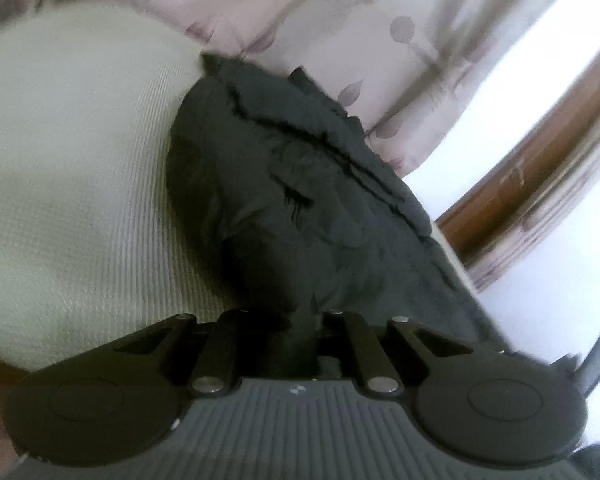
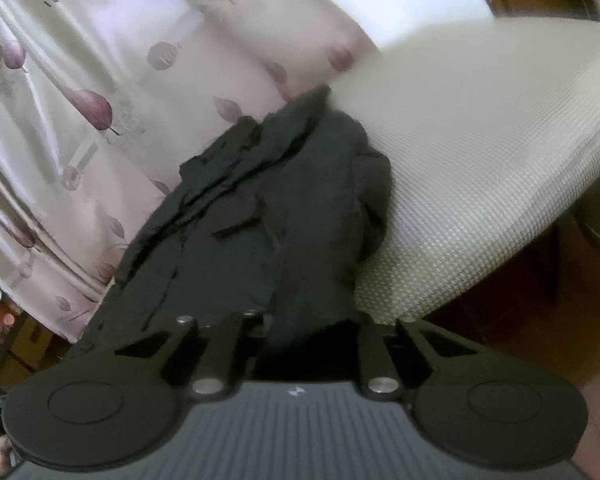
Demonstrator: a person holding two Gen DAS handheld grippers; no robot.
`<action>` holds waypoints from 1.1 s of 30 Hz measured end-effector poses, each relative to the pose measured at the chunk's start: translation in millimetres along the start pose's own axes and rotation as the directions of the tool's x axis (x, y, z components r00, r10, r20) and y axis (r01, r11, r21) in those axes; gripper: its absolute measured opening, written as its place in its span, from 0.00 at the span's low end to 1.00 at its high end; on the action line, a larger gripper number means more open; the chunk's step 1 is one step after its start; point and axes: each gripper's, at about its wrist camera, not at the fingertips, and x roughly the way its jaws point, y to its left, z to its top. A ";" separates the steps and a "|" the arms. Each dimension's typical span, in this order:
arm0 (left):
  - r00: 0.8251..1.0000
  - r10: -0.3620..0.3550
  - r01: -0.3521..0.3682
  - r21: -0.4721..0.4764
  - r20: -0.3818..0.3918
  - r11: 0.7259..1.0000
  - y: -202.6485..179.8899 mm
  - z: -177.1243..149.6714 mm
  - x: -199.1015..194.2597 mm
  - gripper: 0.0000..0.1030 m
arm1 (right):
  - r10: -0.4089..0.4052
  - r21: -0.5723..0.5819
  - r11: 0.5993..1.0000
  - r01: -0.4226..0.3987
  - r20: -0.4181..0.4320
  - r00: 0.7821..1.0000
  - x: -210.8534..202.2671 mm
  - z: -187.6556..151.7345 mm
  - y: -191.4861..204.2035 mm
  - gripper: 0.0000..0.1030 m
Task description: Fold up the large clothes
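Note:
A large dark grey padded garment (image 1: 292, 200) lies bunched on a cream textured bed cover (image 1: 72, 168). It also shows in the right wrist view (image 2: 268, 216) on the same cover (image 2: 480, 160). My left gripper (image 1: 304, 320) is shut on a fold of the garment; dark cloth fills the space between the fingers. My right gripper (image 2: 304, 328) is shut on another part of the garment, and its fingertips are buried in the cloth. Both views are blurred.
A pale curtain with purple leaf print (image 1: 340, 20) hangs behind the bed, also in the right wrist view (image 2: 100, 100). Brown wooden furniture (image 1: 540, 168) stands by a white wall. The bed edge (image 2: 500, 280) drops to a dark brown floor.

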 end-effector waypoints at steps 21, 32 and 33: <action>0.988 0.120 -0.136 0.177 0.095 0.975 -42.2 15.0 -18.9 0.10 | 0.153 0.058 0.986 -0.156 0.050 0.987 -21.0 13.9 14.3 0.10; 0.989 0.091 -0.116 0.223 0.118 0.968 -48.4 14.5 -35.6 0.10 | 0.220 0.082 0.971 -0.225 0.064 0.973 -32.2 16.2 19.0 0.10; 0.989 0.088 -0.113 0.222 0.120 0.968 -48.2 14.5 -38.3 0.09 | 0.226 0.083 0.969 -0.231 0.067 0.972 -34.0 17.0 20.1 0.10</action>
